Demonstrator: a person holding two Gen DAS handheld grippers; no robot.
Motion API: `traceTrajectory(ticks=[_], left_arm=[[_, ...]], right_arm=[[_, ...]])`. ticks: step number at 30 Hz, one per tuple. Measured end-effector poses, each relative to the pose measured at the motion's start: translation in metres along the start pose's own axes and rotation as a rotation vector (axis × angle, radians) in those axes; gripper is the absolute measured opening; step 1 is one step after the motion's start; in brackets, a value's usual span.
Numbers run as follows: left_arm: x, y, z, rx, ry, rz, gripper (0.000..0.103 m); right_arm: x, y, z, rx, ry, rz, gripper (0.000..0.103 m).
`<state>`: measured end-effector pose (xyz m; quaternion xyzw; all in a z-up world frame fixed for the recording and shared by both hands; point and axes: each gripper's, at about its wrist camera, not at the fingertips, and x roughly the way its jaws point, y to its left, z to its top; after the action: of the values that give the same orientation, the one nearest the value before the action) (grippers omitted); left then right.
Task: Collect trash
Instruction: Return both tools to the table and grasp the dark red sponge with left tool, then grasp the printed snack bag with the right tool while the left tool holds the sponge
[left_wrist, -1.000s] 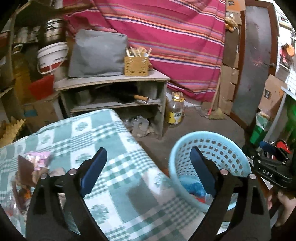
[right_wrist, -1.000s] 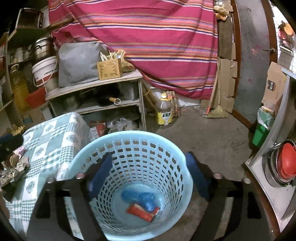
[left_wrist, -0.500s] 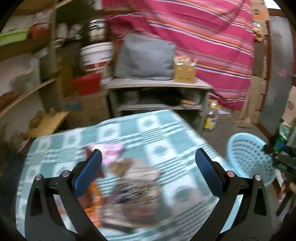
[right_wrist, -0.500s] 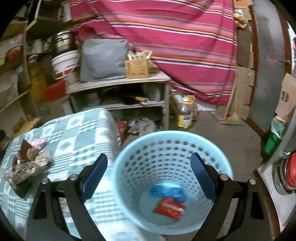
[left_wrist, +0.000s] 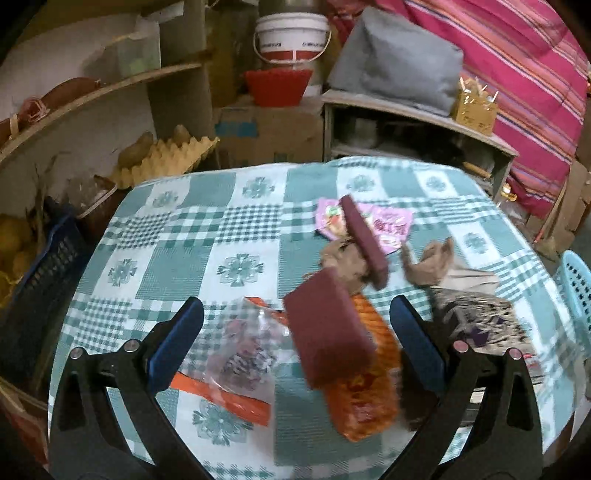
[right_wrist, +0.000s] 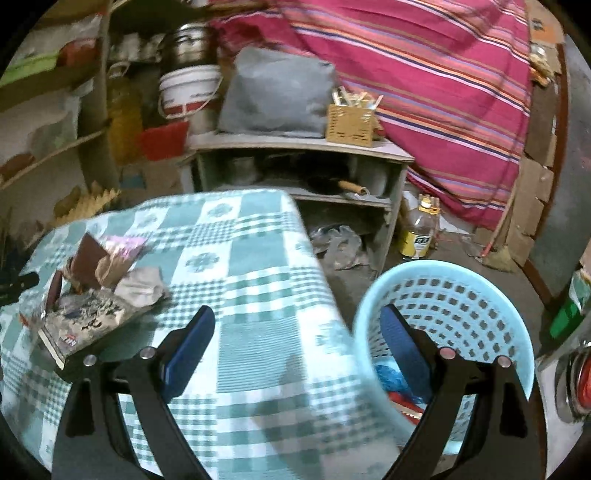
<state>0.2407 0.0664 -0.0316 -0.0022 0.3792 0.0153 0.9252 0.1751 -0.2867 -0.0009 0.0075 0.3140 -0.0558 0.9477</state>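
On the green checked tablecloth (left_wrist: 184, 236) lies a heap of trash: a maroon flat piece (left_wrist: 325, 343), an orange wrapper (left_wrist: 369, 398), a clear plastic bag (left_wrist: 240, 354), a pink wrapper (left_wrist: 388, 221) and crumpled brown paper (left_wrist: 428, 266). My left gripper (left_wrist: 295, 319) hovers over this heap, open, nothing pinched. My right gripper (right_wrist: 297, 332) is open and empty over the table's right edge. The same trash heap (right_wrist: 96, 295) lies to its left. The light blue basket (right_wrist: 461, 291) stands on the floor to its right, holding blue and red trash (right_wrist: 388, 376).
A grey shelf unit (right_wrist: 295, 147) with a grey bag and a wooden box stands behind the table. A striped red cloth (right_wrist: 443, 92) hangs at the back. An oil bottle (right_wrist: 417, 236) stands on the floor. Egg trays (left_wrist: 162, 155) and a dark crate (left_wrist: 37, 280) flank the table's left.
My left gripper swung left from beside the basket to above the trash heap on the table. The right gripper shifted left, so the basket slid from centre to the right of its view.
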Motion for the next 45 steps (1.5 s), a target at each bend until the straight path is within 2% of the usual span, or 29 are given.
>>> traceTrajectory(ticks=[6,10,12,17,19,23,31,37,45], left_arm=[[0.027,0.001,0.000,-0.051,0.074,-0.059,0.096],[0.038,-0.008,-0.002,-0.035,0.105,-0.076,0.094],[0.043,-0.012,-0.004,-0.022,0.127,-0.083,0.089],[0.048,-0.016,-0.009,0.012,0.165,-0.103,0.061],[0.048,-0.014,-0.011,0.004,0.177,-0.125,0.056],[0.040,-0.014,-0.009,-0.001,0.157,-0.137,0.036],[0.022,-0.013,-0.007,0.020,0.110,-0.124,0.016],[0.005,-0.007,-0.008,0.024,0.070,-0.112,0.016],[-0.018,0.001,-0.009,0.021,0.010,-0.105,0.016]], right_arm=[[0.010,0.022,0.002,-0.015,0.024,0.019,0.089],[0.021,0.029,0.003,0.004,0.051,0.036,0.089],[0.024,0.032,0.004,0.017,0.059,0.054,0.089],[0.026,0.048,0.005,-0.004,0.059,0.079,0.089],[0.025,0.053,0.006,-0.004,0.061,0.097,0.089],[0.023,0.066,0.007,-0.005,0.062,0.137,0.089],[0.020,0.100,0.001,-0.014,0.092,0.210,0.089],[0.027,0.116,-0.006,0.019,0.146,0.246,0.089],[0.050,0.132,-0.019,0.118,0.271,0.320,0.089]])
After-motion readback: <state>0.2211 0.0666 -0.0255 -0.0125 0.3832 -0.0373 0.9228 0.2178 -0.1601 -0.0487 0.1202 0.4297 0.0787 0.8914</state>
